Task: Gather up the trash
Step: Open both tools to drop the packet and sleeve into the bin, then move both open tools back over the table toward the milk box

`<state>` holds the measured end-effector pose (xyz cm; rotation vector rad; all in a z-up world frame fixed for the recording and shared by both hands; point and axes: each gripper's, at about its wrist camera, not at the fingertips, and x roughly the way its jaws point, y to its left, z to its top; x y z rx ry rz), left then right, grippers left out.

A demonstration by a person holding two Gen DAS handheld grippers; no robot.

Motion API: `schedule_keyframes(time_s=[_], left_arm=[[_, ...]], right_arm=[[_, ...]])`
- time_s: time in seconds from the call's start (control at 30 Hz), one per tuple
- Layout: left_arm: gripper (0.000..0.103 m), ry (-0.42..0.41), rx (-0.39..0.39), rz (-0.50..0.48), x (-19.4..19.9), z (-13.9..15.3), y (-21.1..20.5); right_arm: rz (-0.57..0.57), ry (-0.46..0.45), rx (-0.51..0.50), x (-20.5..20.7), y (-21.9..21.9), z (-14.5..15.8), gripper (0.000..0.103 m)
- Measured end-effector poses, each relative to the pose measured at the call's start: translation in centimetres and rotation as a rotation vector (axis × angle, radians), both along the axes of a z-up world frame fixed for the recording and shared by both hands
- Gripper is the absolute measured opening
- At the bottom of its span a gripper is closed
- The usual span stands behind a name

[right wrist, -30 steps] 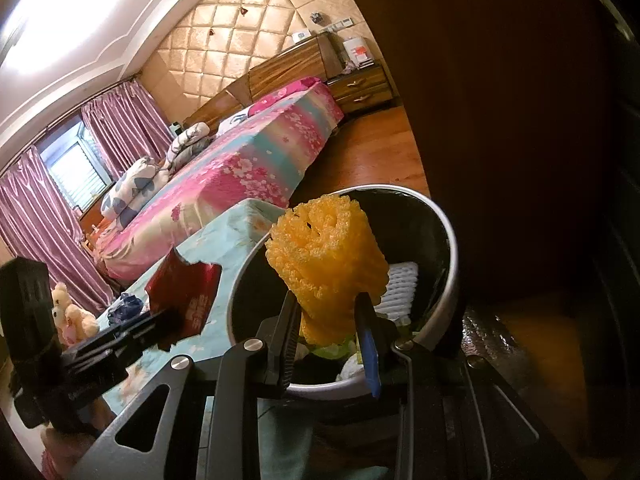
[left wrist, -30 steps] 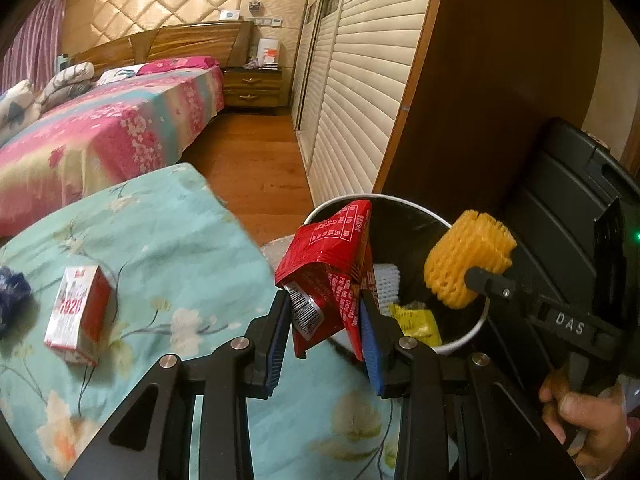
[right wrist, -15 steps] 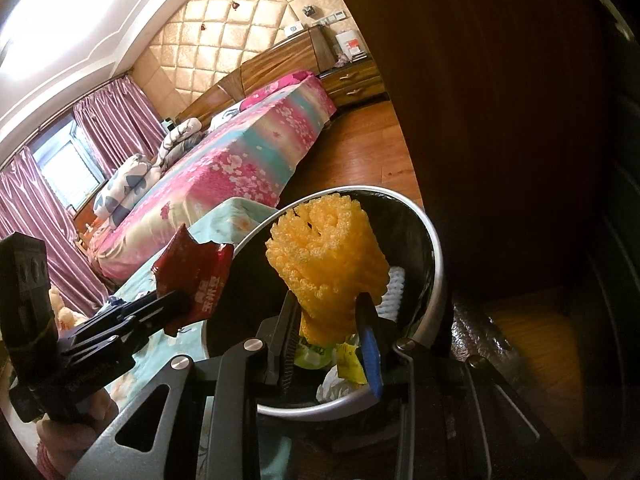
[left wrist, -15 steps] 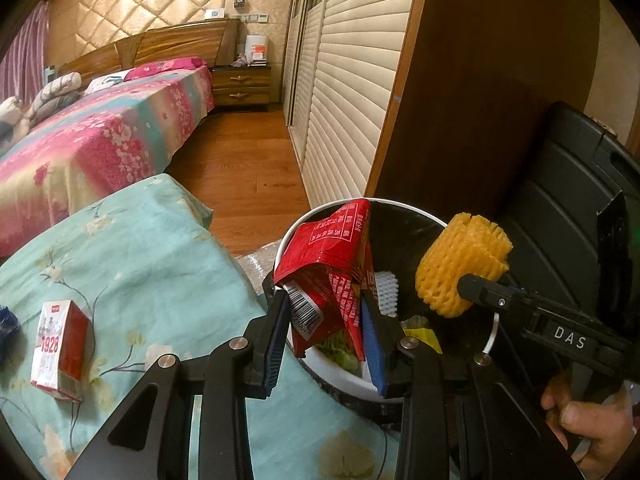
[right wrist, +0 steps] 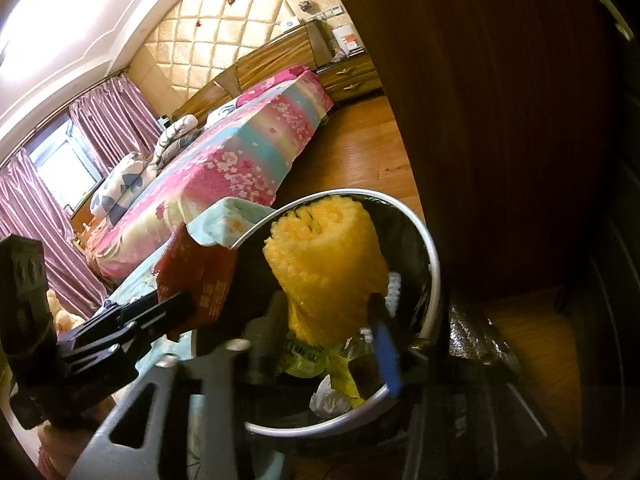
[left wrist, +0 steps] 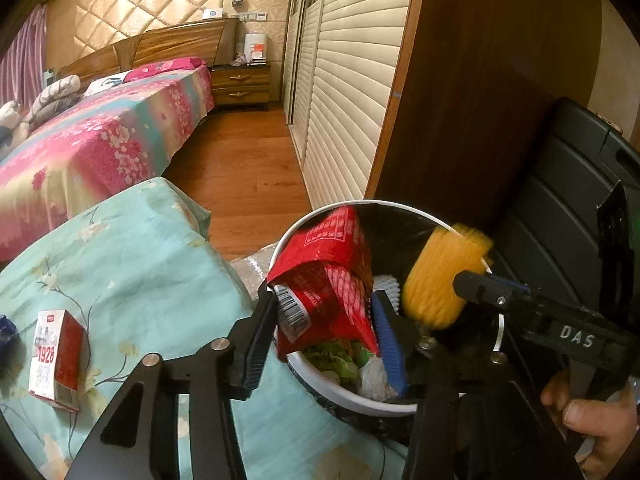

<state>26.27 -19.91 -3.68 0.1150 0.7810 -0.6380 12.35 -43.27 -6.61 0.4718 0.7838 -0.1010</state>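
A white-rimmed trash bin (left wrist: 320, 213) (right wrist: 434, 264) with a black liner stands beside the teal-clothed table and holds several scraps. My left gripper (left wrist: 325, 300) (right wrist: 180, 304) hovers over the bin's near left rim. Its jaws are opening, with a crumpled red snack wrapper (left wrist: 328, 264) (right wrist: 196, 268) loose between them. My right gripper (right wrist: 324, 308) (left wrist: 480, 284) hangs over the bin's right side. Its jaws are also opening, and a yellow foam fruit net (right wrist: 328, 256) (left wrist: 436, 276) is blurred between them, no longer pinched.
A red-and-white carton (left wrist: 56, 356) and a dark blue scrap (left wrist: 6, 332) lie on the flowered teal cloth (left wrist: 140, 264). A brown wardrobe panel (left wrist: 480, 100) and a black ribbed case (left wrist: 560, 184) stand behind the bin. A person's hand (left wrist: 592, 420) holds the right gripper.
Both grippers have spread their jaws over the bin. The red wrapper and the yellow foam net are no longer squeezed, and the net blurs as it slips. The left gripper shifted toward the bin.
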Motion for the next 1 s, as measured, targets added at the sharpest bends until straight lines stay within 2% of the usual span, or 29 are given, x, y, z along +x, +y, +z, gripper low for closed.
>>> schedule_keyframes(time_s=[0.13,0.4,0.57,0.63,1.0], left_arm=[[0.058,0.001,-0.007,0.012,-0.2,-0.1,0.4],[0.063,0.014,-0.026,0.044,-1.2,-0.2,2.5],[0.064,0.037,-0.046,0.092,-1.9,-0.5,5.4],[0.064,0.042,-0.052,0.114,-2.3,-0.4,6.5],[0.064,0.061,-0.091,0.273,-4.4,-0.2,14.3]], right_arm=[[-0.011,-0.011,-0.01,-0.4,0.0,0.3,0.063],[-0.012,-0.037,-0.01,-1.1,0.7,0.6,0.07],[0.01,-0.046,-0.009,-0.9,2.2,0.7,0.082],[0.025,-0.044,-0.004,-0.6,3.0,0.7,0.09],[0.127,-0.04,-0.002,0.1,9.0,0.4,0.091]])
